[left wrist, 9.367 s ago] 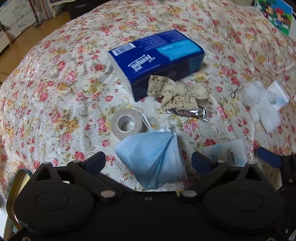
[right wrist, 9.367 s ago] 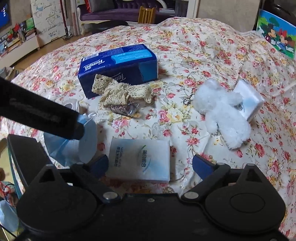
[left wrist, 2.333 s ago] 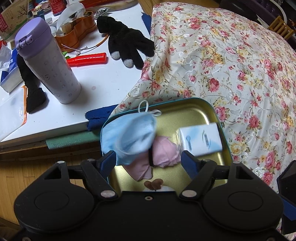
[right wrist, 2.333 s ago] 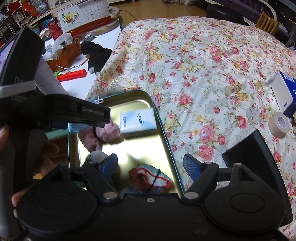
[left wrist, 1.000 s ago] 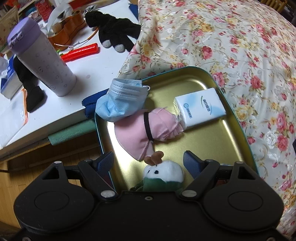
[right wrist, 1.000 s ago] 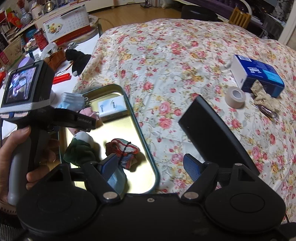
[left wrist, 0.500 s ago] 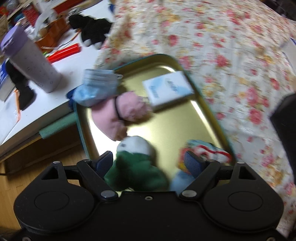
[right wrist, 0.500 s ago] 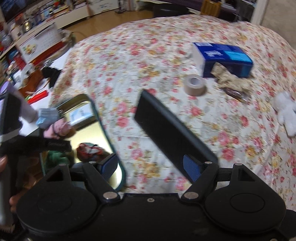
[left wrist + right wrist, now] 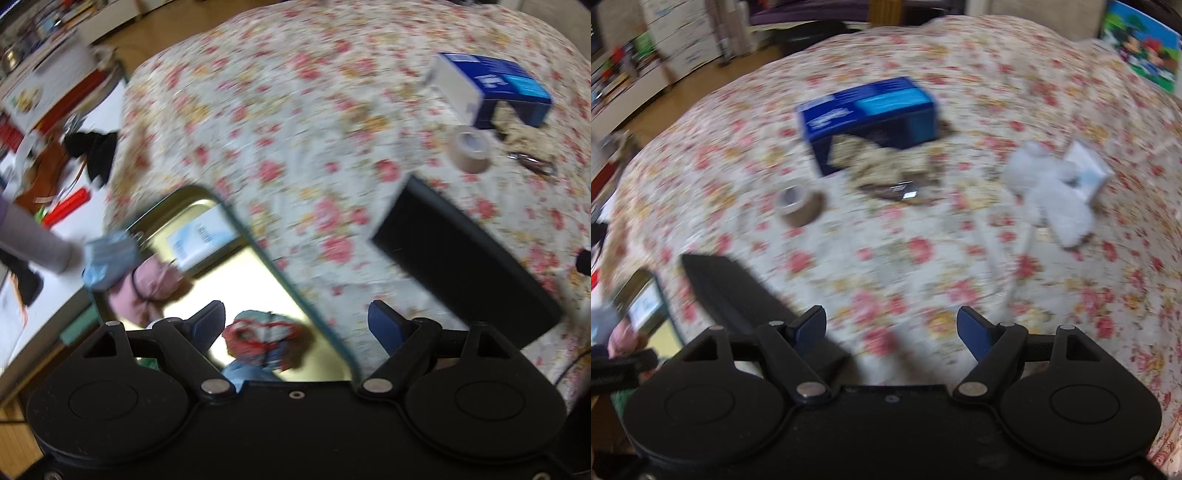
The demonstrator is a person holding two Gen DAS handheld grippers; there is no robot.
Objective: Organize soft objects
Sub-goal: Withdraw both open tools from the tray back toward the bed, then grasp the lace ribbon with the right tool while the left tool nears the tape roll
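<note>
Blurring smears both views; left tongs (image 9: 297,326) and right tongs (image 9: 892,332) gape empty.

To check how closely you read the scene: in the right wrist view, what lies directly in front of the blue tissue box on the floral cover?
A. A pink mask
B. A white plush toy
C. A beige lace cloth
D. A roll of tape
C: the beige lace cloth lies bunched against the blue tissue box, while the roll of tape sits apart.
</note>
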